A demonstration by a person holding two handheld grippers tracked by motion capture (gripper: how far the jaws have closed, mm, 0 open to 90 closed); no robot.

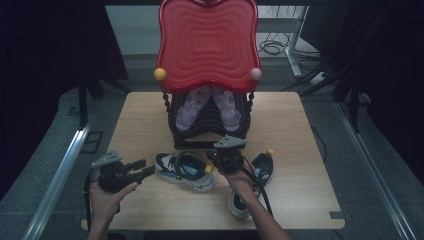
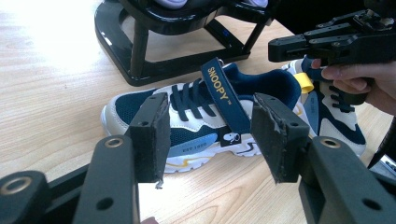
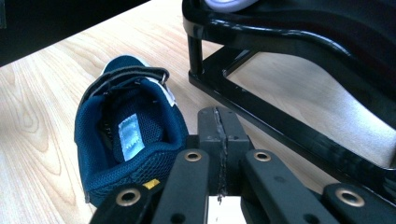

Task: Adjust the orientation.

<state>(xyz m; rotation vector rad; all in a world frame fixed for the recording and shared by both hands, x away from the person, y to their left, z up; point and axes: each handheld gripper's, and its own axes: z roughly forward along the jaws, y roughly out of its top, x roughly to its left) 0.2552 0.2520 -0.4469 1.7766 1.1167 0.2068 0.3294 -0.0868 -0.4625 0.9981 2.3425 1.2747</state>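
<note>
right gripper (image 3: 219, 140) has its jaws pressed together with nothing between them just above the heel of the navy-and-white mesh kids' sneaker (image 1: 184, 170) with the Snoopy strap, lying near the wooden table's (image 1: 300, 130) front edge, left gripper (image 2: 209, 135) spread wide at its side, so a closed poke could probably shove it away instead of grabbing it.

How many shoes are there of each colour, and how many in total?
Navy and white shoes on the table: 2, one between the grippers, one under the right forearm.
Pink shoes on the black rack: 2, left and right.
Total: 4 shoes.
</note>
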